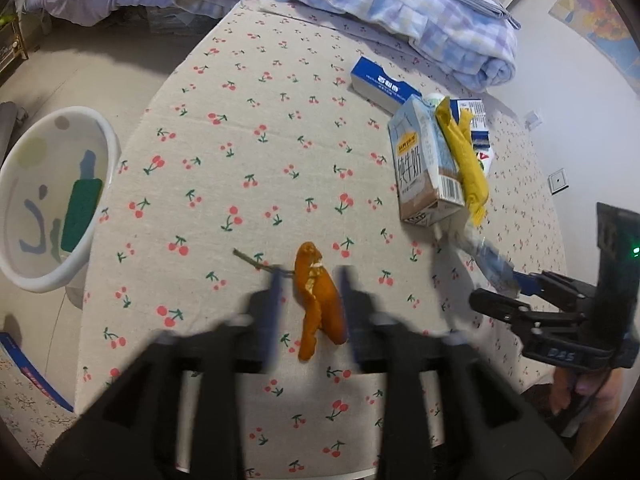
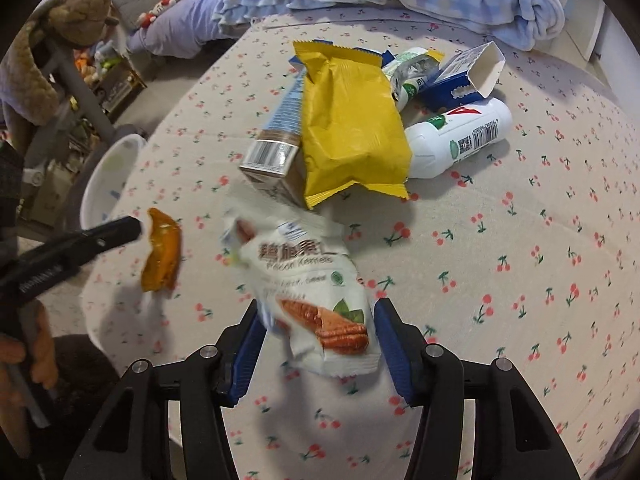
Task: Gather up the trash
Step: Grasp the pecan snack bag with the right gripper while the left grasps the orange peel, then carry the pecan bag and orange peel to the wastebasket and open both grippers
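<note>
1 orange peel [image 1: 320,304], 1 pecan bag [image 2: 316,292], 2 claws

Right gripper [image 2: 316,344] fingers straddle pecan packet [image 2: 316,292]; orange peel [image 2: 162,250] left.

Left gripper [image 1: 308,280] spread wide, right gripper [image 2: 320,332] spread wide, both low

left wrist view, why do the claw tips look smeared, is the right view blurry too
Left wrist view: motion blur smears the left claw around the orange peel, while the tablecloth stays sharp. Right wrist view: the right claw is crisp, the pecan packet blurs toward its far end.
</note>
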The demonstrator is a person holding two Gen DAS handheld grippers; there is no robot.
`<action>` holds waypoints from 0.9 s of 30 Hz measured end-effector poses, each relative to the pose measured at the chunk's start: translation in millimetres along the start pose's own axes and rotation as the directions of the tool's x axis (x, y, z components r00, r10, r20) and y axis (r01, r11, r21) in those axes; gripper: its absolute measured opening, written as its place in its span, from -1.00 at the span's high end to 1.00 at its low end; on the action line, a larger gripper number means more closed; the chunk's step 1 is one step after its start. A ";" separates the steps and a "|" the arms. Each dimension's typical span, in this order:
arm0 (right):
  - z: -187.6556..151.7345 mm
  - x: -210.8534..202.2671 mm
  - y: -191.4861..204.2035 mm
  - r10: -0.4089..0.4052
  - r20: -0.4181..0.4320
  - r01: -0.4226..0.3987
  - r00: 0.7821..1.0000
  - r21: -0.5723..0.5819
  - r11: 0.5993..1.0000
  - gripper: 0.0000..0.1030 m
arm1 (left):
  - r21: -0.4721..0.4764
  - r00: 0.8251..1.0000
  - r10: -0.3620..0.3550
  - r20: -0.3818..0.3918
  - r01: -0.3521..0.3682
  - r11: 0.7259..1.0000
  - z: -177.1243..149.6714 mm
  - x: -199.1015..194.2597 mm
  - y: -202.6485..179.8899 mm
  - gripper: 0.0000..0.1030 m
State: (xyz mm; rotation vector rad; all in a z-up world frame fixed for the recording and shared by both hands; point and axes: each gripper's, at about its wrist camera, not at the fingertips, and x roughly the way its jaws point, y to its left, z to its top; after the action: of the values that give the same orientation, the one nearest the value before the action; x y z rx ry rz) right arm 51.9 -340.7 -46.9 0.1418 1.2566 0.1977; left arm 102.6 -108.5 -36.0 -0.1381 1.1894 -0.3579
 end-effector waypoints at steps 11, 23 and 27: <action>-8.0 -5.4 -9.5 0.004 -0.009 -0.004 1.000 0.047 0.999 -0.10 | 0.078 0.996 0.076 -0.046 -0.072 0.994 -8.8 28.0 -13.7 0.56; 1.3 25.6 6.3 -0.073 -0.029 0.073 0.997 -0.003 0.997 -0.67 | 0.078 0.997 0.073 -0.016 -0.071 0.994 -11.7 13.1 -5.5 0.69; 1.8 33.2 24.0 -0.154 0.029 0.155 0.988 -0.076 0.985 -0.68 | 0.054 0.997 0.070 -0.016 -0.069 0.996 -11.7 10.6 3.1 0.69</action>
State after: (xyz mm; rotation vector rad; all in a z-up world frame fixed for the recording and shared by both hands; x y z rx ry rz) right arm 61.7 -309.8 -72.1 -0.0211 1.2295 0.1105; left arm 95.9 -108.3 -50.6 -0.0474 1.1978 -0.3304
